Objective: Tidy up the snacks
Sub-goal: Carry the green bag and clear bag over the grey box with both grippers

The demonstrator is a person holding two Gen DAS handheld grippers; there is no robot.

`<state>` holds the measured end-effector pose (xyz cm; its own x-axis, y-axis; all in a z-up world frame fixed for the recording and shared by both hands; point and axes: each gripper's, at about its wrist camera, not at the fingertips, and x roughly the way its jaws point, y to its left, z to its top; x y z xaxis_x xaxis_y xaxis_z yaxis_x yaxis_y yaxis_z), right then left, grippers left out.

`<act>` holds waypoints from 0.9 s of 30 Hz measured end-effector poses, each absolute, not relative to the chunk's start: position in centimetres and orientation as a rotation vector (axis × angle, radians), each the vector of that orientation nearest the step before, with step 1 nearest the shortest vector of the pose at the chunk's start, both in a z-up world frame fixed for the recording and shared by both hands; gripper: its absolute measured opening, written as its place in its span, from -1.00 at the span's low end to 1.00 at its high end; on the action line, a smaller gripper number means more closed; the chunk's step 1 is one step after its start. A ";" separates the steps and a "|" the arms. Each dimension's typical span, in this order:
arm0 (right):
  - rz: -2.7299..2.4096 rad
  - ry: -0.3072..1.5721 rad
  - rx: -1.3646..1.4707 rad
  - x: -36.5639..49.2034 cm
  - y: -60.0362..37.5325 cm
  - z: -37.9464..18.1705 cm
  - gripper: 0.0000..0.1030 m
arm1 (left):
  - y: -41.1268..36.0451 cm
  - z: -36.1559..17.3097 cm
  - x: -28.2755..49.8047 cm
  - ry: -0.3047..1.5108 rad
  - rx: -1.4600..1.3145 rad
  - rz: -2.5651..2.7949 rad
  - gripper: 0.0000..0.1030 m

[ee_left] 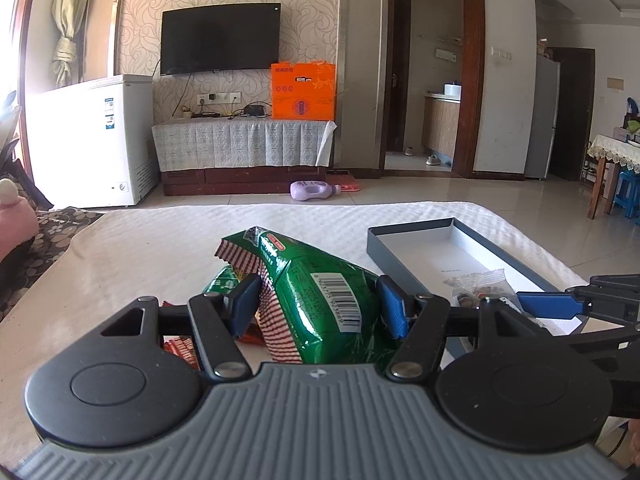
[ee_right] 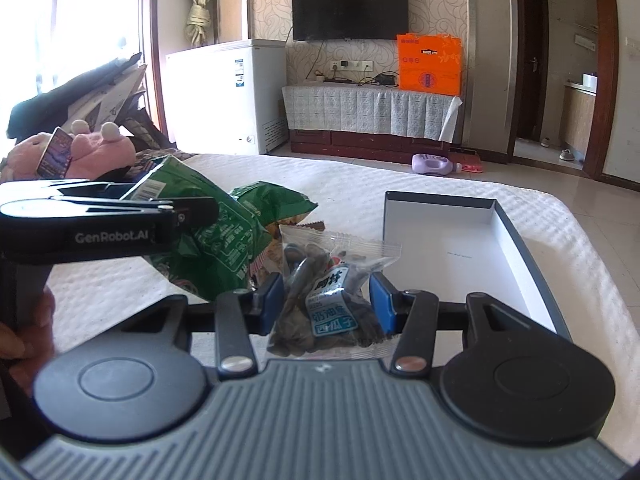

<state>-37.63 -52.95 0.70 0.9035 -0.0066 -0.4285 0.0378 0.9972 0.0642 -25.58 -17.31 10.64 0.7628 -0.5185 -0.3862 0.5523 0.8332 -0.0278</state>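
My left gripper [ee_left: 319, 303] is shut on a green foil snack bag [ee_left: 320, 292] with a barcode and a red-striped edge, held a little above the table. My right gripper [ee_right: 327, 304] is shut on a clear packet of dark seeds [ee_right: 328, 304] with a blue label. An open flat box [ee_right: 516, 232], dark-rimmed and white inside, lies on the table right of both grippers; nothing shows on the part of its floor that I can see. In the left wrist view the same box [ee_left: 404, 232] sits at right, with the seed packet [ee_left: 476, 284] in front of it.
A second green bag [ee_right: 272, 200] and red packets [ee_left: 180, 348] lie on the white tablecloth [ee_left: 160, 240]. A pink plush toy [ee_right: 100, 152] sits at the table's left. Beyond the table are a floor, a white freezer [ee_left: 88, 140] and a TV stand.
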 end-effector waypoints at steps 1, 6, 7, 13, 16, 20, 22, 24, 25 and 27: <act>-0.028 0.439 0.074 -37.7 -53.1 0.7 -0.02 | -17.7 10.7 -25.7 0.390 0.093 -0.589 0.32; -0.059 0.419 0.084 -37.9 -54.3 0.9 -0.02 | -19.6 10.5 -26.4 0.386 0.117 -0.621 0.32; -0.067 0.415 0.088 -37.9 -54.6 0.9 -0.02 | -19.9 10.5 -26.6 0.383 0.120 -0.626 0.32; -0.115 0.405 0.122 -37.6 -56.9 1.0 -0.02 | -22.0 10.3 -26.7 0.382 0.138 -0.664 0.32; -0.140 0.398 0.129 -37.3 -58.0 1.0 -0.02 | -23.0 10.5 -26.6 0.372 0.142 -0.677 0.32; -0.174 0.374 0.132 -37.2 -59.5 1.2 -0.02 | -24.4 10.7 -26.2 0.359 0.148 -0.691 0.32; -0.193 0.365 0.131 -37.1 -60.3 1.2 -0.02 | -25.2 10.8 -26.0 0.353 0.153 -0.695 0.32; -0.206 0.356 0.132 -36.9 -61.1 1.3 -0.02 | -26.0 10.7 -25.8 0.351 0.154 -0.705 0.32; -0.210 0.354 0.134 -36.8 -61.4 1.3 -0.02 | -26.3 10.7 -25.7 0.349 0.155 -0.708 0.32; -0.216 0.351 0.135 -36.7 -61.9 1.3 -0.02 | -27.0 10.6 -25.5 0.347 0.158 -0.719 0.32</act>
